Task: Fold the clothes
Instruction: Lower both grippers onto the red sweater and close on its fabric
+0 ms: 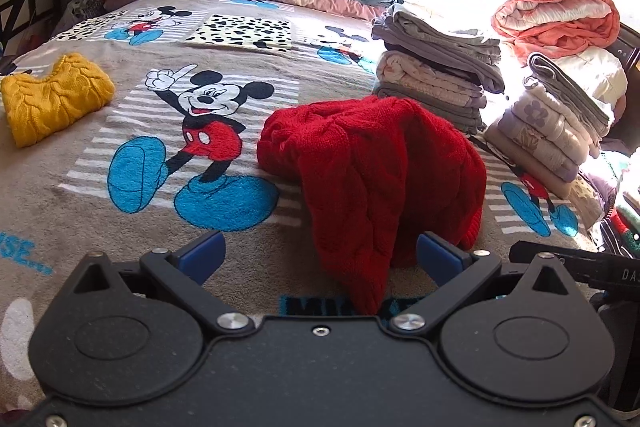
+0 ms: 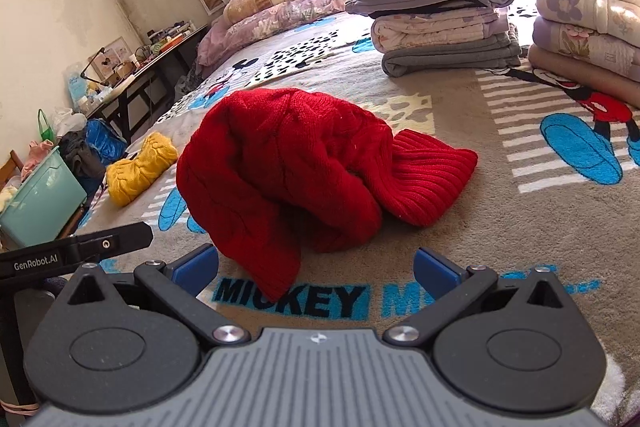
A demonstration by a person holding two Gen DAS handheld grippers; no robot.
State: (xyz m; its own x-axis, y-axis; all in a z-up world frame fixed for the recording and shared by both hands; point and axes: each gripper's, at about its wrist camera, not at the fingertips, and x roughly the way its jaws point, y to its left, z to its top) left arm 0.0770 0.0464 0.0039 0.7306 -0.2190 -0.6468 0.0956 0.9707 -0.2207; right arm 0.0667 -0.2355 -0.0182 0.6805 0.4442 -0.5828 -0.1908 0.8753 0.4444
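Left wrist fisheye view: a red cable-knit sweater lies crumpled in a heap on the bed, near its front edge, one limp end trailing down between the blue pads of the left hand-held gripper. That gripper's jaws stand wide apart and clamp nothing; the cloth hangs in the gap, and whether it brushes either pad cannot be told. From the right wrist view, the right hand-held gripper is likewise spread wide and empty, with the same sweater just ahead of it, a ribbed hem or cuff splayed out to one side.

The job looks partly done. A yellow knit sweater sits folded well apart on the far side of the cartoon-mouse bedspread, and two stacks of folded clothes rise just behind the red one. The red sweater appears still to be spread flat and folded, and neither gripper has a hold on it yet.

Sleeves and neckline are lost in the bunched knit. The bed's near edge is hidden behind the gripper bodies, and window glare washes out the bedding at the far corner.
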